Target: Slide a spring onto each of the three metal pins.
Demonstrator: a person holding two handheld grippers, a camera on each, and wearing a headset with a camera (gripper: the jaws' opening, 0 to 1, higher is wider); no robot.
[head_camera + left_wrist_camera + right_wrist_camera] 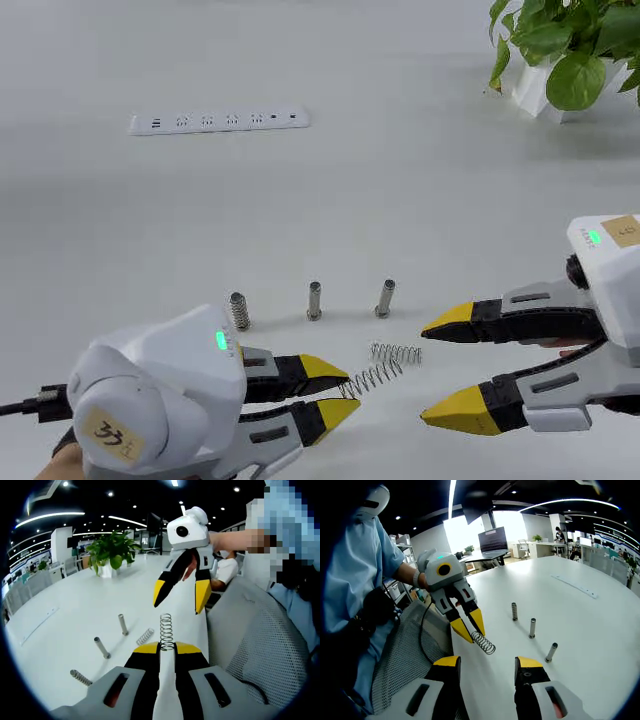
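Observation:
Three metal pins stand in a row on the white table. The left pin (239,310) wears a spring; the middle pin (314,300) and the right pin (385,298) are bare. My left gripper (342,391) is shut on one end of a spring (370,378), which sticks out toward the right, low over the table. A loose spring (396,352) lies in front of the right pin. My right gripper (445,368) stands open, its jaws wide apart facing the held spring. The left gripper view shows the held spring (166,632) upright between the tips, and the right gripper view shows it too (483,642).
A white power strip (220,120) lies far back on the table. A potted plant (560,50) stands at the back right corner. A grey mesh chair (260,640) sits off the table's near edge.

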